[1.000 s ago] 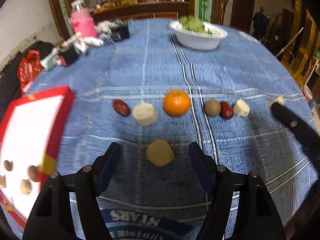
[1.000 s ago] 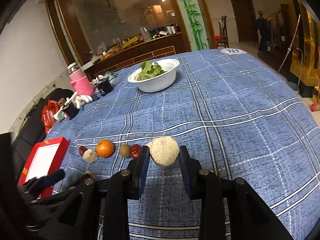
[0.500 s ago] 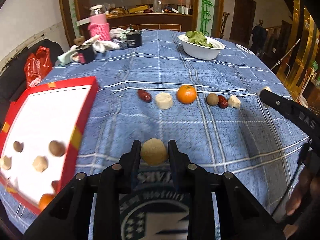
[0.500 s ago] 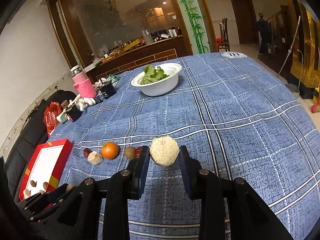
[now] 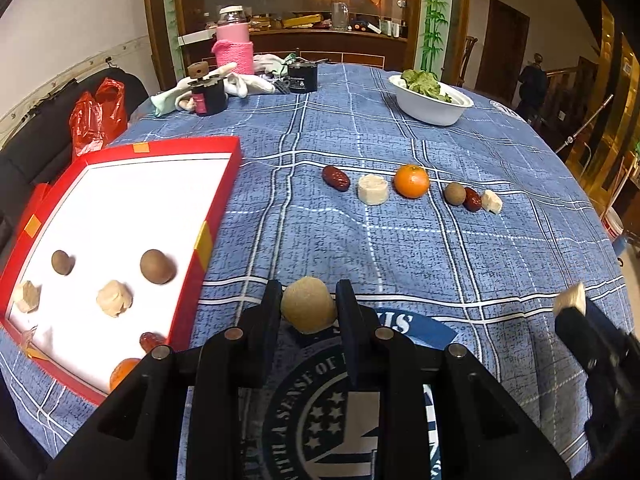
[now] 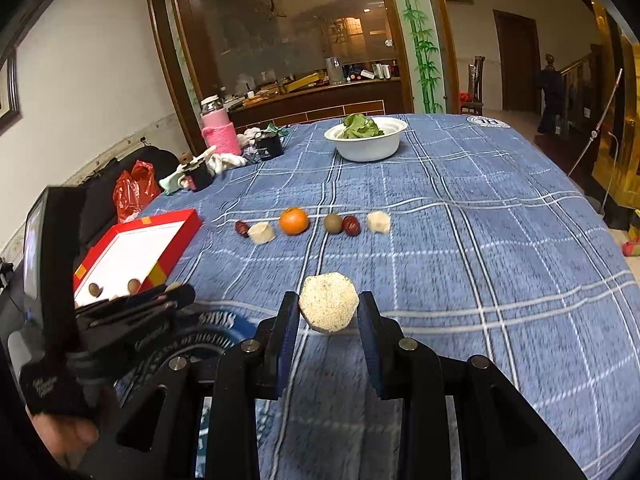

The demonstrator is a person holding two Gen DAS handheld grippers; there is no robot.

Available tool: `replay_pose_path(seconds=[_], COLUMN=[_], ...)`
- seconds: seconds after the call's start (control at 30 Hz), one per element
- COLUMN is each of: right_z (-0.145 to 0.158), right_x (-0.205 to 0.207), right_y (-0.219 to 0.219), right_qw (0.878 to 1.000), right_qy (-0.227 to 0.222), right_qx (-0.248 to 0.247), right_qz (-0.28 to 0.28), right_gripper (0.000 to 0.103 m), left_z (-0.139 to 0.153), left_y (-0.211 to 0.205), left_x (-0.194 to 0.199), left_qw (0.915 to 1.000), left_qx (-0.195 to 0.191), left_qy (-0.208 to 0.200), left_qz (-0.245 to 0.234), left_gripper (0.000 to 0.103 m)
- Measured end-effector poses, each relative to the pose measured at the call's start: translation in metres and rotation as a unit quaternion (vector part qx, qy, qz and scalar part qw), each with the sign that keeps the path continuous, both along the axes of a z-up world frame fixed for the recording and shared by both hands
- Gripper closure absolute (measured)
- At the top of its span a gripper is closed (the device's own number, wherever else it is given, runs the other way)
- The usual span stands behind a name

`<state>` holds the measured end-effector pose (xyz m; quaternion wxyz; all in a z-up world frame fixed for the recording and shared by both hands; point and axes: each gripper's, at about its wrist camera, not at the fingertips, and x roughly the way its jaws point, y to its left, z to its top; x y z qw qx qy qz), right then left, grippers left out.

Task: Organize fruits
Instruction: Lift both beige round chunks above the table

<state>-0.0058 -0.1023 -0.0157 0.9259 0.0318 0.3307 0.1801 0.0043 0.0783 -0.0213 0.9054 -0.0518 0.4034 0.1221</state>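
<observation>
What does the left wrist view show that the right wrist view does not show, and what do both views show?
Only the left wrist view shows the whole inside of the red box, and the tan ball gripped by the left gripper. Only the right wrist view shows the sesame-coated cake full-on in the right gripper. Both show the orange and the white bowl.

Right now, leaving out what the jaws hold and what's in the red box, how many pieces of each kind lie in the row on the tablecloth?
red dates: 2
pale chunks: 2
tangerine: 1
brown round fruit: 1
Total: 6
</observation>
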Motion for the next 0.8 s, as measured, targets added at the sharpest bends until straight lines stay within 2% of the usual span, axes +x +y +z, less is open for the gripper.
replay_pose_path(seconds=[0.37, 0.8], right_z=[-0.004, -0.005], right_x=[-0.015, -0.014], right_y=[0.012, 0.009], right_qw=[1.0, 1.0], right_qy=[-0.003, -0.001], right_qx=[-0.002, 0.007], right_qz=[0.005, 0.001], right_gripper=[0.072, 0.072], left_z=[-0.011, -0.007], left_y=[0.011, 0.009], left_x=[-0.001, -0.006], left_qw=[0.9999, 0.9999], left_qx=[-0.006, 0.001], left_qy=[0.007, -0.005], left_qz=[0.01, 0.012], left_gripper=[0.078, 0.078])
